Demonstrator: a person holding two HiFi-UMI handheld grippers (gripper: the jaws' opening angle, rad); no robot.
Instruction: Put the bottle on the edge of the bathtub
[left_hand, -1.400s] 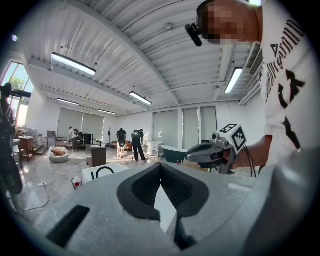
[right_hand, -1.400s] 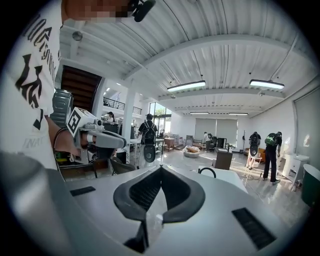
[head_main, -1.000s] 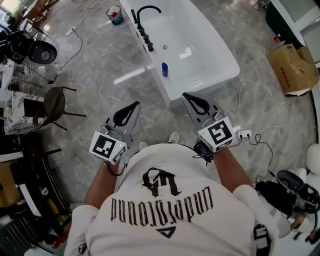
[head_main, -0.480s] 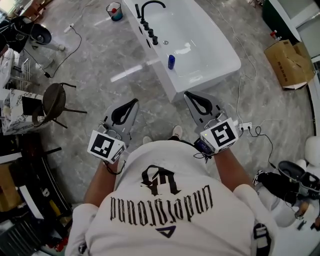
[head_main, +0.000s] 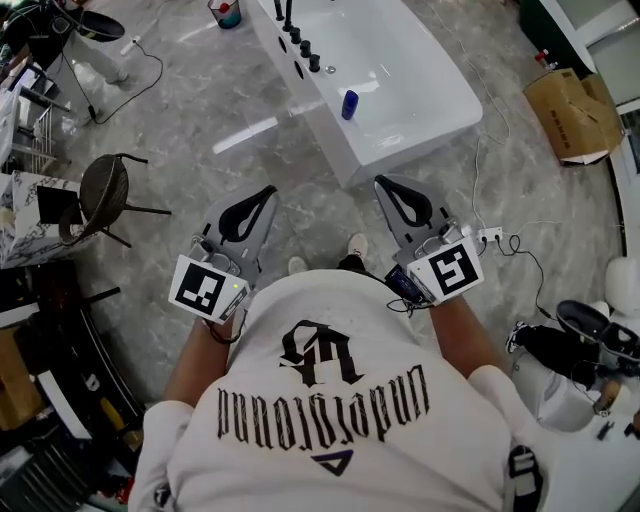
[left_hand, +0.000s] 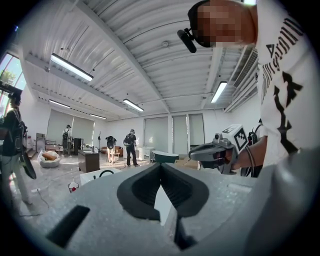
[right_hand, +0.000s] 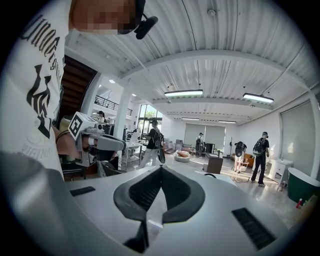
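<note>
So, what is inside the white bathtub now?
One blue bottle stands upright in the bathtub, near the rim with the black taps. The tub's far end lies outside the picture, so it cannot be checked.

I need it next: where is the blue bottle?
The blue bottle stands top centre in the head view, at the left rim of the bathtub, near the faucet knobs.

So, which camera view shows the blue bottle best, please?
The head view. There the blue bottle stands upright at the white bathtub, seen clearly from above, far in front of both grippers. In the two gripper views I find no bottle; the left gripper view shows only a strip of the bathtub beyond its jaws.
</note>
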